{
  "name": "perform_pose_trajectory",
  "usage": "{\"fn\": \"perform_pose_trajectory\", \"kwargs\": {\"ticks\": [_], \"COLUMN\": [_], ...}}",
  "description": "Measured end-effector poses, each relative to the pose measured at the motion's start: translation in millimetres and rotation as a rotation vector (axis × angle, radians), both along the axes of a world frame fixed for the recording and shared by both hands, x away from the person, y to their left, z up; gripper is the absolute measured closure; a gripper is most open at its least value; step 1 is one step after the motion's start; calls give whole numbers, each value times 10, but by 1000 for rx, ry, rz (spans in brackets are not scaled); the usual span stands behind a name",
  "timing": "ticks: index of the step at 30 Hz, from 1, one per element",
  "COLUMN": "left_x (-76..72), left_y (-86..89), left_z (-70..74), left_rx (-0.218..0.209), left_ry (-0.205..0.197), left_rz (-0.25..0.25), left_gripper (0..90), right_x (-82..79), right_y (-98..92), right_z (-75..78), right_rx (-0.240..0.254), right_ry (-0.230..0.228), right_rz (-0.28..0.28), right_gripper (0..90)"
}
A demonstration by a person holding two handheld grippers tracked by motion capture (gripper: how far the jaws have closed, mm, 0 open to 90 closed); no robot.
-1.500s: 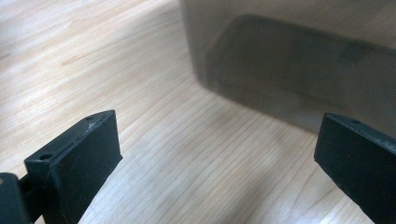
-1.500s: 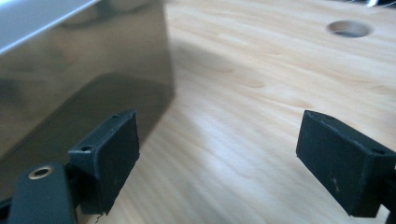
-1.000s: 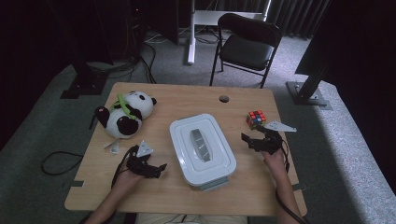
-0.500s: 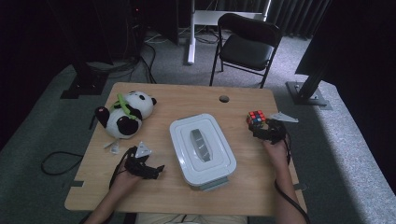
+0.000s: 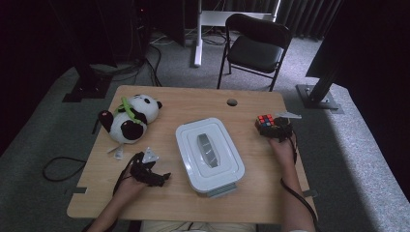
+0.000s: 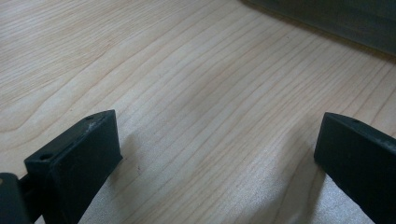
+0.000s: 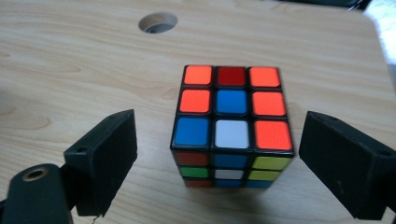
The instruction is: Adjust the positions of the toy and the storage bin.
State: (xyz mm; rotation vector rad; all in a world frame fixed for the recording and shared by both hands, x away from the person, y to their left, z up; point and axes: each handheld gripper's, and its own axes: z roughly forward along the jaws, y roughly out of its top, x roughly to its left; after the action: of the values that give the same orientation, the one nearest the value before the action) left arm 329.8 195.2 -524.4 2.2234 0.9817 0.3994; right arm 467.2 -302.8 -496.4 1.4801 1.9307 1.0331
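Sitting on the table (image 5: pixel 193 101) near its right edge, the cube (image 7: pixel 232 126) is showing an upper face of orange, red, blue and white stickers; no writing or brand mark is legible on it or on anything else in view. In the right gripper view, the right gripper (image 7: pixel 219 163) is pointing along the tabletop at the cube, its jaws spread wide, one on each side of the cube and both clear of its faces. From the high view, the right forearm is reaching up along the table's right edge, with the right gripper (image 5: pixel 276 129) lying just beside the cube (image 5: pixel 265 121). The left gripper (image 5: pixel 151 175) is lying low near the front left of the table, held by a hand (image 5: pixel 131 180) coming in from below. Its jaws are also standing wide apart, with bare wood grain between them in the left gripper view. A white box (image 5: pixel 209 153) with its lid on is occupying the table's middle, and a panda (image 5: pixel 126 118) plush is lying at the left, well apart from both grippers.
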Motion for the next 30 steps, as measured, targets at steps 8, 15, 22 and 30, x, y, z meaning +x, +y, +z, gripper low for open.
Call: {"fn": "perform_pose_trajectory", "kwargs": {"ticks": [8,15,22,30], "left_x": [0,0,0,0], "left_y": [0,0,0,0], "left_z": [0,0,0,0], "left_rx": [0,0,0,0], "left_ry": [0,0,0,0], "left_rz": [0,0,0,0], "left_gripper": [10,10,10,10], "right_x": [96,135,125,50], "right_y": [-17,-12,-16,-26], "right_z": [-111,-152,-167,-140], "right_rx": [-9,-13,-14,-15], "right_ry": [41,54,43,17], "right_rz": [-6,-14,-4,-12], "right_gripper": [147,269,317,336]}}
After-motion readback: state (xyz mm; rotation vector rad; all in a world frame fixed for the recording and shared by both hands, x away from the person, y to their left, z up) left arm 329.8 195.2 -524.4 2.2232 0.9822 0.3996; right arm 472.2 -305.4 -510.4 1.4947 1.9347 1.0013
